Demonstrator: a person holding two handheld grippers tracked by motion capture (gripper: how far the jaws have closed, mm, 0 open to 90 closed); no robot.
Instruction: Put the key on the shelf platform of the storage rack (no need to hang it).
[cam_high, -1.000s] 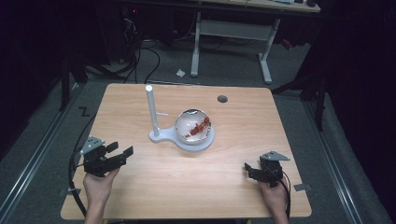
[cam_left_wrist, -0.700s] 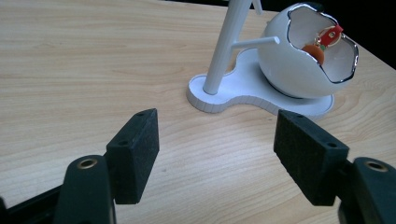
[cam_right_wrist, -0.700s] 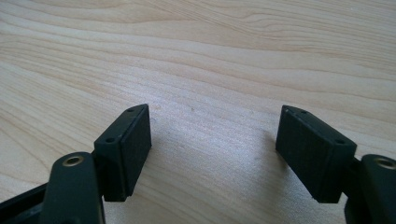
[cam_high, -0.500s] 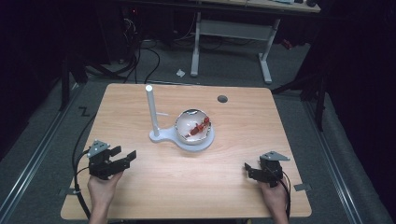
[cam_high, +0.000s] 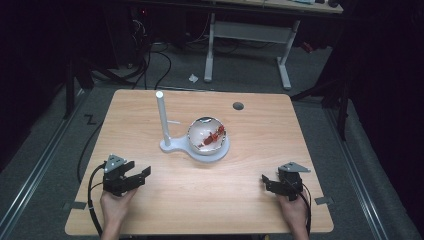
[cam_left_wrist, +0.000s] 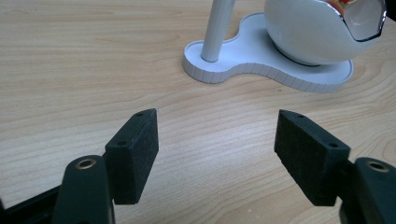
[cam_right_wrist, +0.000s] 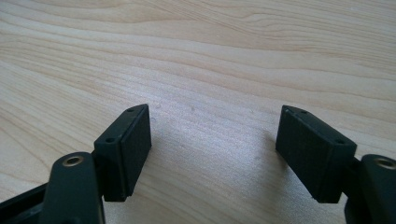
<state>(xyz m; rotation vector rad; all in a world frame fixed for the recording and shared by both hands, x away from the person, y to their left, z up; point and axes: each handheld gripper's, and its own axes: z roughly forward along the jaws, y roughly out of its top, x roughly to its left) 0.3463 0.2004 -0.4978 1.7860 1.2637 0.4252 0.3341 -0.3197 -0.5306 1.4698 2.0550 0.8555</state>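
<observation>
A: Two hand-held grippers rest low over the wooden bench (cam_high: 150, 215). The left gripper (cam_high: 141, 176) has its jaws parted with nothing between them, and the right gripper (cam_high: 266, 182) is released too. Which step is this?

B: The approach, by my reading. The white stand (cam_high: 172, 146), with its upright post (cam_high: 162, 117) and the white bowl (cam_high: 206, 134) holding something red, sits ahead of the left gripper and to its right, well apart.

A: Next move?

B: Probably a reach forward toward the stand. No brand, label or writing is readable.
</observation>
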